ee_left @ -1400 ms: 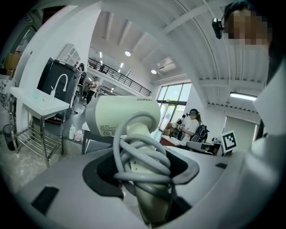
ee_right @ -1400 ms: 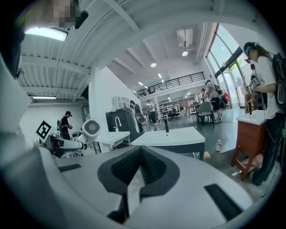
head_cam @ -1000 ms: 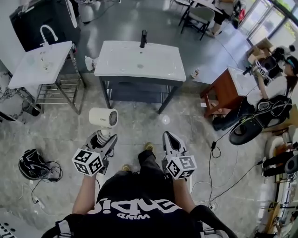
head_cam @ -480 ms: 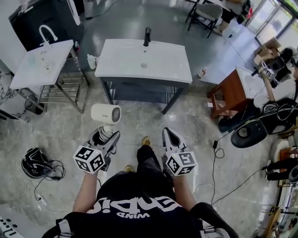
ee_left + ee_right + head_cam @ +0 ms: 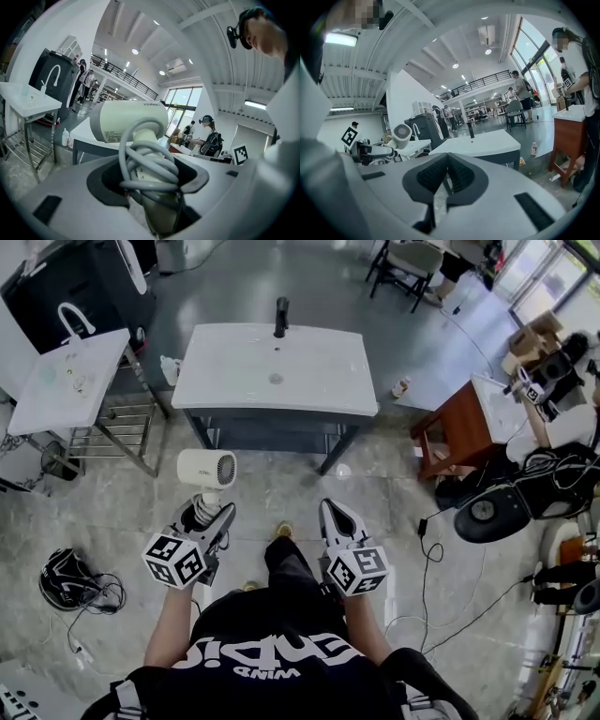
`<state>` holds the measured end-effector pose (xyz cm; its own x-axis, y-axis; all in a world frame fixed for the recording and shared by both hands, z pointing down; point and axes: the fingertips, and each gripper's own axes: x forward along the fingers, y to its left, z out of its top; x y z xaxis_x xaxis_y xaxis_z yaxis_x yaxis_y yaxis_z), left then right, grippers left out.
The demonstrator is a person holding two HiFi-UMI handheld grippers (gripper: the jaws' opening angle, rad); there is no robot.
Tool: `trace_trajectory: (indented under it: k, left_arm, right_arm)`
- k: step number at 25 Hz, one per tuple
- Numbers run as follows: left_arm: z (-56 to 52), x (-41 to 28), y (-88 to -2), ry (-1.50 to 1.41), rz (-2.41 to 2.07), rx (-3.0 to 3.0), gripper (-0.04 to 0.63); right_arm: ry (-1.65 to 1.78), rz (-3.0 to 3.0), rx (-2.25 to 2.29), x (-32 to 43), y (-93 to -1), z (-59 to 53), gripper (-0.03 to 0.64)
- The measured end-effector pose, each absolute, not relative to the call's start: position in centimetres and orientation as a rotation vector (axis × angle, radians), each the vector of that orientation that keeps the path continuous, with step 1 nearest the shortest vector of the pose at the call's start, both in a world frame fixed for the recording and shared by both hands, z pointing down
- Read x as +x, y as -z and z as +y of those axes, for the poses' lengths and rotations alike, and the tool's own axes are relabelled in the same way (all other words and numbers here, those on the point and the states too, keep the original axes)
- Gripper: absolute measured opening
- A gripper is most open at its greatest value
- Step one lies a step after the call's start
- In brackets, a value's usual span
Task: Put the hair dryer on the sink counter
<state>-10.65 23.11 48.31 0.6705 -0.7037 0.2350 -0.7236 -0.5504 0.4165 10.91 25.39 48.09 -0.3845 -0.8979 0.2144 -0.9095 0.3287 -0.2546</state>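
Hair dryer (image 5: 206,468) stands upright in our left gripper (image 5: 206,517), whose jaws clamp its handle, with the grey cord (image 5: 149,161) wound round that handle. The cream barrel sits above the jaws, out over the floor. The sink counter (image 5: 225,381) lies ahead of us, well apart. Our right gripper (image 5: 335,518) is clenched on nothing. We judge three risks. The barrel looks top-heavy, so it may tip in the grip. The pads seem to bear partly on cord coils, which could slide. A careless set-down could knock it against the faucet (image 5: 280,315) or leave it too near the counter's front edge.
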Motion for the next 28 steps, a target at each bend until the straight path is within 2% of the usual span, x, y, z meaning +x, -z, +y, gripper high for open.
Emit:
trace_trajectory:
  k: [16, 28]
  left_arm:
    - [11.3, -7.3, -46.2, -0.01, -1.191, 2.345, 0.284]
    - [6.5, -3.9, -45.7, 0.074, -1.332, 2.268, 0.285]
  right_arm:
    - [-0.509, -2.594, 1.621, 14.1, -46.0, 12.2, 0.018]
    - [-0.477, -2.672, 1.432, 17.2, -45.5, 6.1, 0.018]
